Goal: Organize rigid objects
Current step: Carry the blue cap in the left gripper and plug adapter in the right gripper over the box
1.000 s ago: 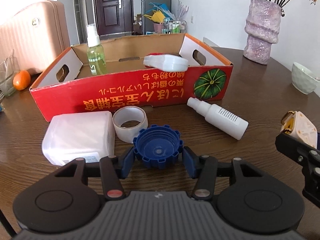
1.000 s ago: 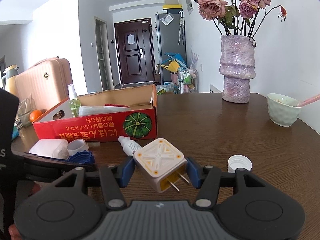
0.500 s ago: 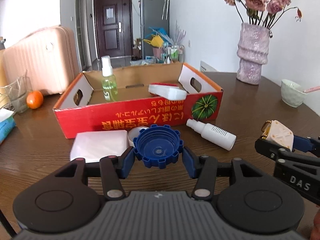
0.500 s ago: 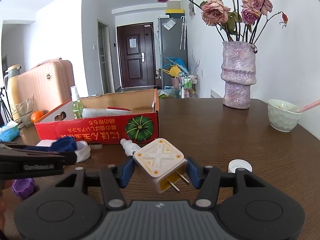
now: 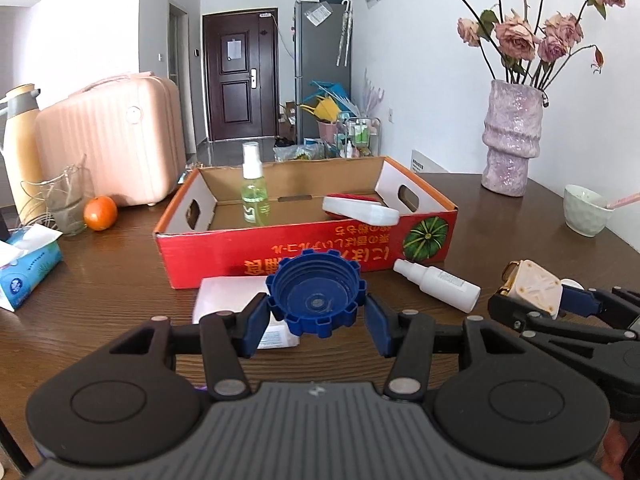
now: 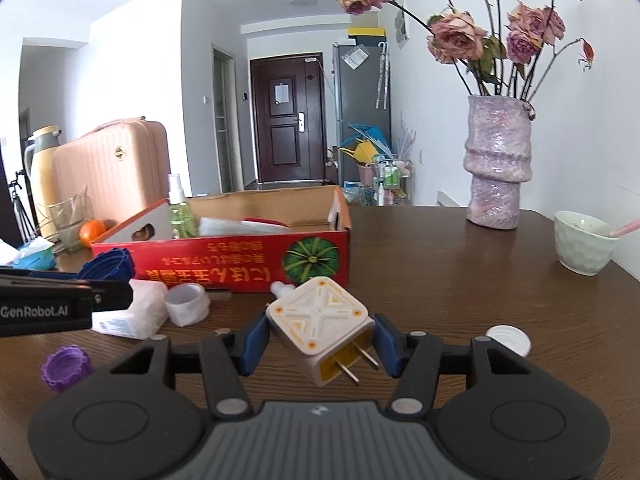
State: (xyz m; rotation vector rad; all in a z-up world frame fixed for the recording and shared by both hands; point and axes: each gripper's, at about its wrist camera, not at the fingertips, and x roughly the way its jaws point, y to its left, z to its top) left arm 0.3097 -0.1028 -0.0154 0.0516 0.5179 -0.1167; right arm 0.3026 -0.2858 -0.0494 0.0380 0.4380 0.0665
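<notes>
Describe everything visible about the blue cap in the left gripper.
The blue cap is a round, hard-looking plastic lid with a notched, gear-like rim and concentric inner rings. Its open underside faces the camera. The left gripper is shut on it, one pad on each side, holding it above the table in front of the red cardboard box.

The left gripper (image 5: 316, 314) is level above the surface, its blue-padded fingers (image 5: 254, 326) clamped on a blue cap (image 5: 316, 298), while the right gripper (image 6: 320, 346) beside it, likewise raised, pinches a white plug adapter (image 6: 322, 326) between its own fingers (image 6: 386, 344).
</notes>
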